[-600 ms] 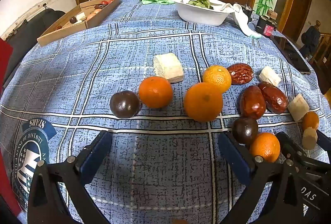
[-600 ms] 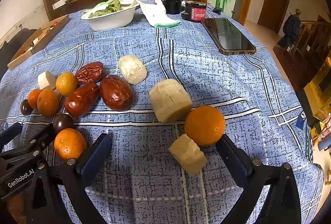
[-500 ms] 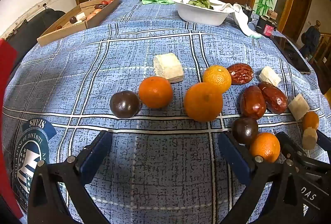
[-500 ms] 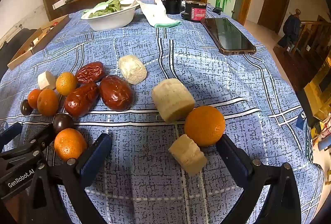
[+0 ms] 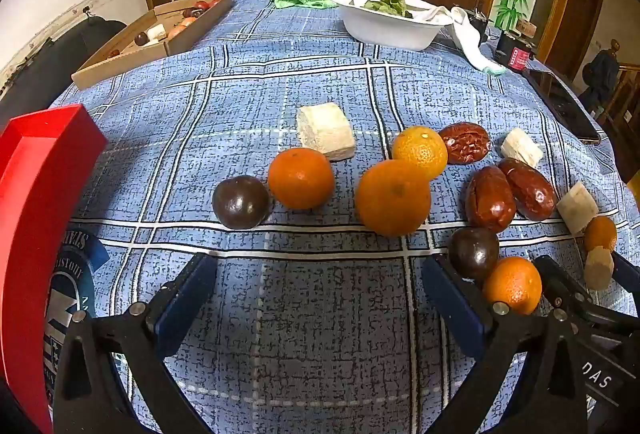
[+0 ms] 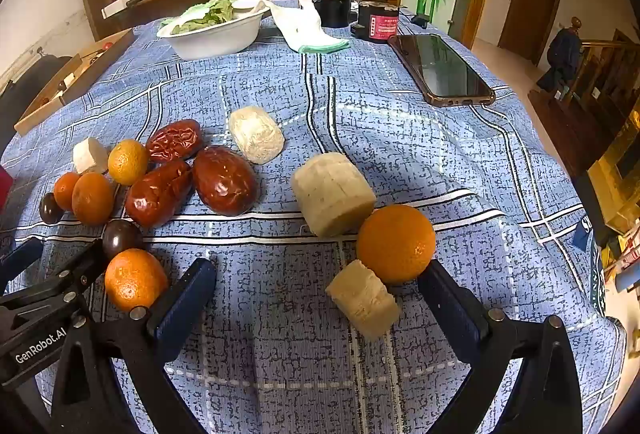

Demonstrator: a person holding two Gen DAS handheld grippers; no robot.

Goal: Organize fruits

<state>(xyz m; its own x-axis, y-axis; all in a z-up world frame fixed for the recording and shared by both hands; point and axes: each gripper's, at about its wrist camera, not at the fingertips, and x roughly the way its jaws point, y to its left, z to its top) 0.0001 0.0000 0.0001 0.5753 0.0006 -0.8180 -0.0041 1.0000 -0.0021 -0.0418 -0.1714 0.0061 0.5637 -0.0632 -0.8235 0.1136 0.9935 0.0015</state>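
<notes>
Fruits lie loose on the blue checked tablecloth. In the left wrist view: a dark plum (image 5: 240,201), oranges (image 5: 301,178) (image 5: 393,197) (image 5: 419,152), red dates (image 5: 489,198) (image 5: 465,142) and pale banana pieces (image 5: 325,130). My left gripper (image 5: 316,294) is open and empty, just short of them. In the right wrist view my right gripper (image 6: 316,298) is open, with a banana piece (image 6: 363,298) between its fingers and an orange (image 6: 395,242) by the right finger. A big banana chunk (image 6: 332,193) and dates (image 6: 224,179) lie beyond.
A red tray (image 5: 36,201) stands at the left edge. A cardboard box (image 5: 152,37) with fruit sits far left, a white bowl of greens (image 5: 386,19) at the back, a phone (image 6: 440,69) at the right, jars (image 6: 378,21) behind it.
The red tray has come into the left wrist view from the left. The big banana chunk has shifted slightly. Both grippers stay open and still.
</notes>
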